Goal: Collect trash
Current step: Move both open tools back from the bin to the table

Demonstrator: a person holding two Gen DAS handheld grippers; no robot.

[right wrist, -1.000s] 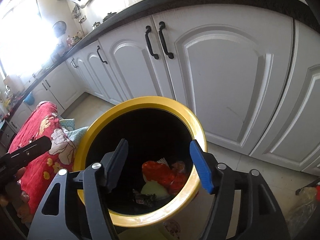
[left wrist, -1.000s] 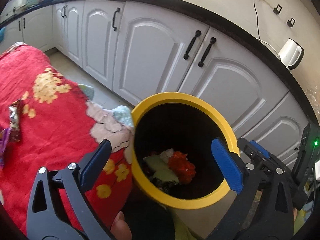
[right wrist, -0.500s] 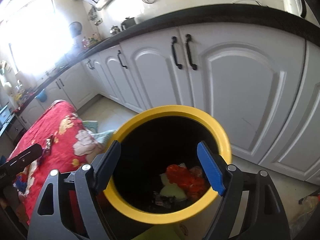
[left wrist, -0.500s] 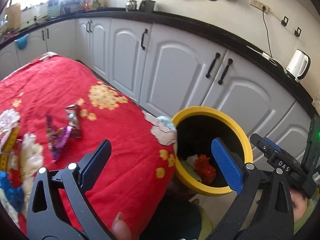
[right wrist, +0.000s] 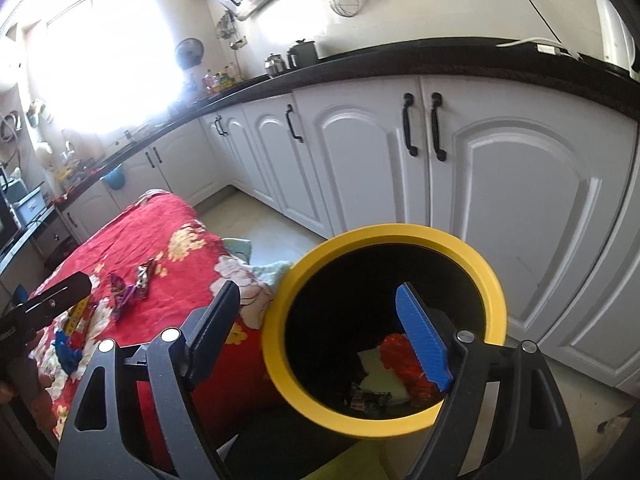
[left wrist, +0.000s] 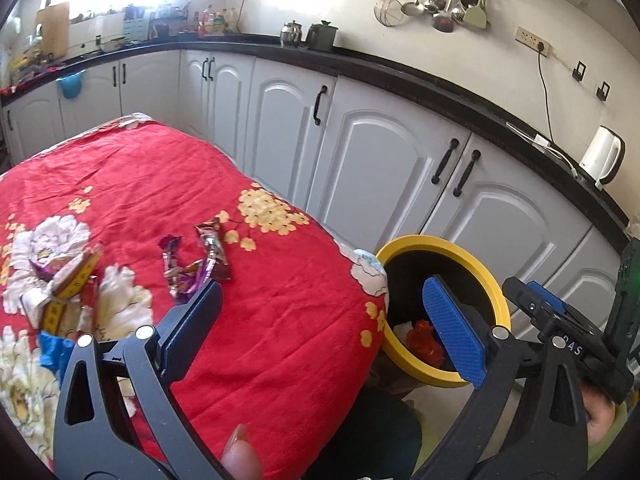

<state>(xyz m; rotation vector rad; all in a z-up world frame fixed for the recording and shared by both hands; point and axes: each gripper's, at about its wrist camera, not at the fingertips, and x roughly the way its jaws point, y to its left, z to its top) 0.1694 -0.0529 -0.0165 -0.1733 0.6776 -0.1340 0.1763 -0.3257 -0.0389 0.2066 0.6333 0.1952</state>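
- Two large things frame our work: the table under a red floral cloth (left wrist: 260,312) and, just beside its near corner on the floor, the yellow-rimmed bin (right wrist: 384,240).
- A second ago both our cameras were filled by the bin's mouth. Now the left view has swung over the tabletop, and the bin has slid to its lower right. We judge one drop is done and we are turning back for more.
- Inside the bin (left wrist: 476,256) lie an orange-red crumple, a pale piece and a dark wrapper, so part of the trash is collected.
- Still on the cloth: two shiny wrappers (left wrist: 196,260) near the middle, a yellow-and-purple cluster (left wrist: 68,280) further left, and a blue scrap (left wrist: 50,346) at the edge.
- Our left gripper (left wrist: 316,320) stands wide apart with nothing between its fingers, the wrappers just beyond its dark finger.
- Our right gripper (right wrist: 320,332) hangs over the bin, spread wider than a second ago and empty.
- Next comes reaching for the nearest wrapper, we reckon; thin foil may slip.
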